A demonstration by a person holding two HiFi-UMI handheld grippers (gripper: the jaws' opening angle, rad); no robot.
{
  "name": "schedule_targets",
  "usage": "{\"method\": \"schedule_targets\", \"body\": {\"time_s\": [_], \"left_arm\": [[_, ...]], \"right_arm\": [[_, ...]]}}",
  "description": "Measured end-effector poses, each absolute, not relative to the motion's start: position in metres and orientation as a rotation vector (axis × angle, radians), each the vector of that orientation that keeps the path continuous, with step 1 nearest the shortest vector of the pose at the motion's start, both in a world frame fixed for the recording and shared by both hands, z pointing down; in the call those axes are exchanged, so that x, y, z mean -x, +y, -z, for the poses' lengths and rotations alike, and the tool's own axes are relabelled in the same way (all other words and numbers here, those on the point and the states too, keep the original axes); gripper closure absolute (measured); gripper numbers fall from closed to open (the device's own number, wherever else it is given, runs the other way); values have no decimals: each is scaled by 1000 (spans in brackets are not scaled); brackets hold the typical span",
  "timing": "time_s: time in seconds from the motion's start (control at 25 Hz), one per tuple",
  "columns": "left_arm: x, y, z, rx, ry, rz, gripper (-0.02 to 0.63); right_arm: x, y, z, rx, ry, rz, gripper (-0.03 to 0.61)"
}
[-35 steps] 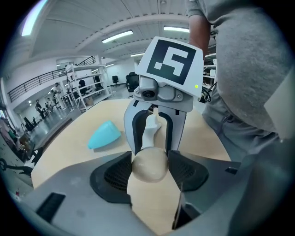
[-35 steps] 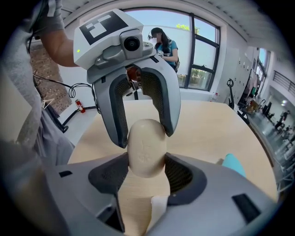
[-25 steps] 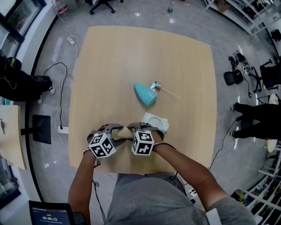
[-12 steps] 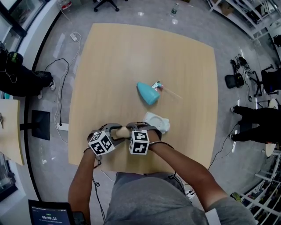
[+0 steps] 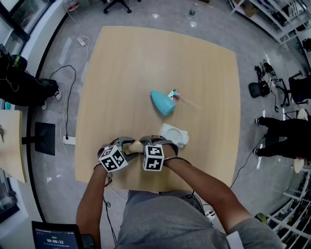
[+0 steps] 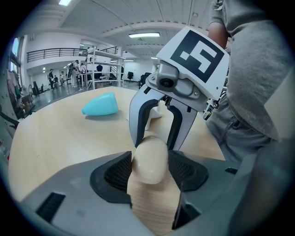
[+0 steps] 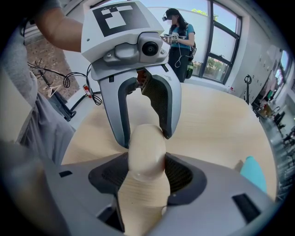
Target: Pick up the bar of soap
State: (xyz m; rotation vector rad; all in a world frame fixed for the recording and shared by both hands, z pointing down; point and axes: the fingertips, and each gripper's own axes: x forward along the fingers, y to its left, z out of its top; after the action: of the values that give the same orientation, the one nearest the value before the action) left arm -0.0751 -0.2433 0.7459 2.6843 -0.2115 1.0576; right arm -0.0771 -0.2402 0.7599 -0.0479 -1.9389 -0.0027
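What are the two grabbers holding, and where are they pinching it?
The bar of soap: the left gripper pinches one end, the right gripper the opposite end.

A light wooden desk stood on a grey floor. Cables trailed left of the desk; an office chair stood beyond it, shelving to its right.

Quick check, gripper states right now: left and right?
Left gripper: closed on one end of the bar of soap.
Right gripper: closed on the opposite end of the same bar of soap.
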Motion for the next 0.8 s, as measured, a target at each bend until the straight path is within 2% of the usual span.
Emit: {"method": "schedule_targets", "body": {"time_s": [0.8], "left_arm": [[80,-231,-761,-2613,-268,-973,364]], "right_arm": [[78,-226,-771,63,-1921,-21,331]]}}
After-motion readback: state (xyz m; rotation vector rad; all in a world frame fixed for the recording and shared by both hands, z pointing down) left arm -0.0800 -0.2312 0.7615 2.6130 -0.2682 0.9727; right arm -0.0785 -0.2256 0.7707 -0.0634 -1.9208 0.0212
